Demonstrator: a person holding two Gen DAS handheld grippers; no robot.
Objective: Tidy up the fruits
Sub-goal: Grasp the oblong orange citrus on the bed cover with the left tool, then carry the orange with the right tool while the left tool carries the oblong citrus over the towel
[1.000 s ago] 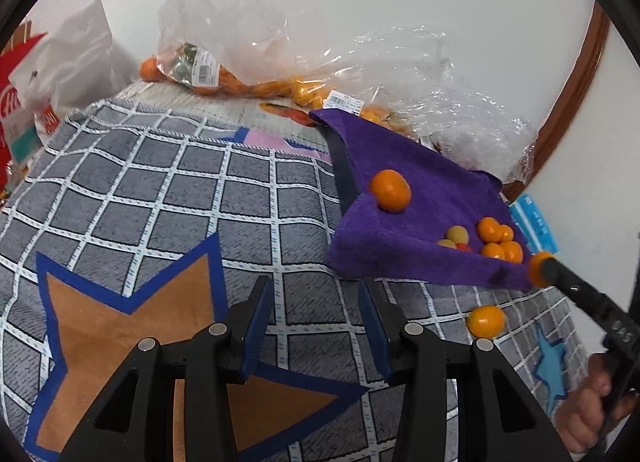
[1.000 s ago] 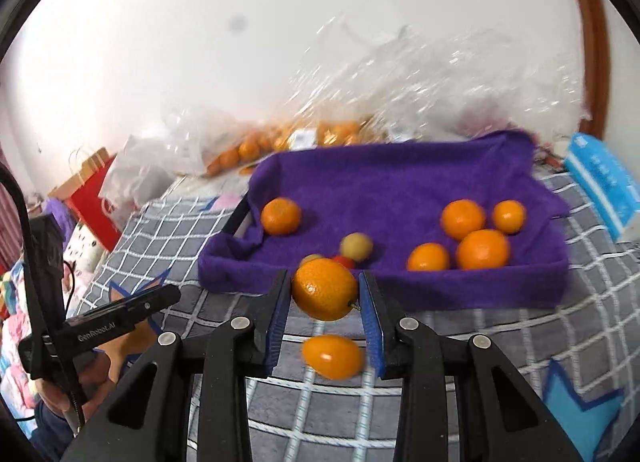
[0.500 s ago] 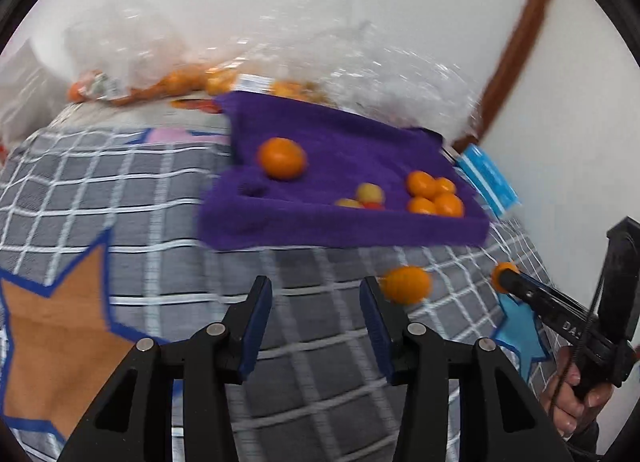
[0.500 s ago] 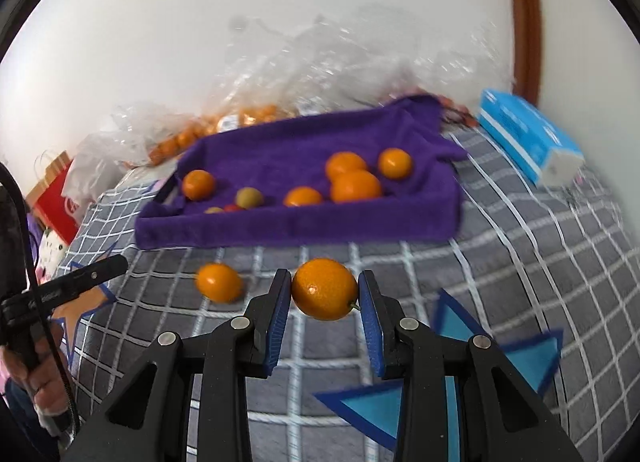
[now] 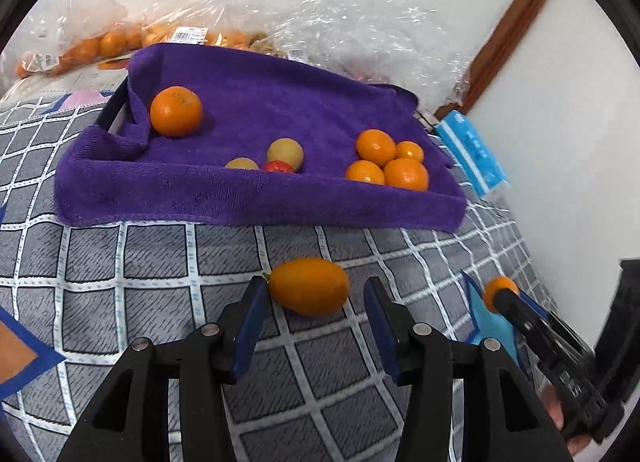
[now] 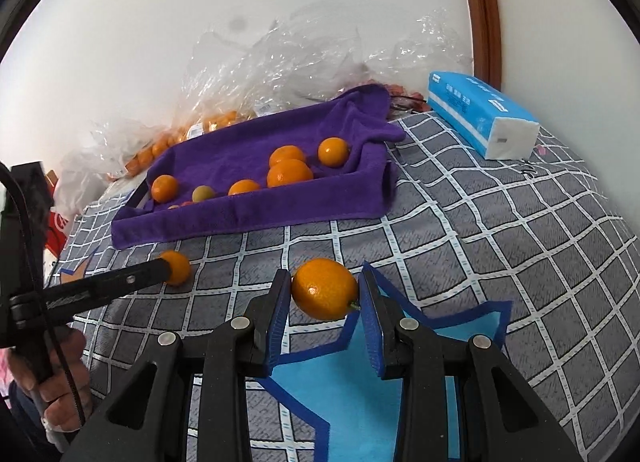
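Observation:
My left gripper [image 5: 312, 302] is open around an oval orange kumquat [image 5: 308, 286] that lies on the checked grey cloth; its jaws stand apart from the fruit. My right gripper [image 6: 324, 294] is shut on a round orange fruit [image 6: 325, 288] and holds it over the cloth, right of the left gripper [image 6: 160, 274]. A purple towel-lined tray [image 5: 256, 197] behind holds several oranges [image 5: 176, 111] and small yellow and red fruits [image 5: 285, 153]. The tray also shows in the right wrist view [image 6: 248, 213].
Clear plastic bags of oranges [image 5: 120, 37] lie against the wall behind the tray. A blue tissue pack [image 6: 480, 117] lies at the right on the cloth. A wooden door frame [image 5: 508, 29] stands at the right. The cloth has blue star patches [image 6: 380, 362].
My left gripper has moved right and forward until the kumquat lies between its open jaws. My right gripper has carried its orange fruit right and back from the tray.

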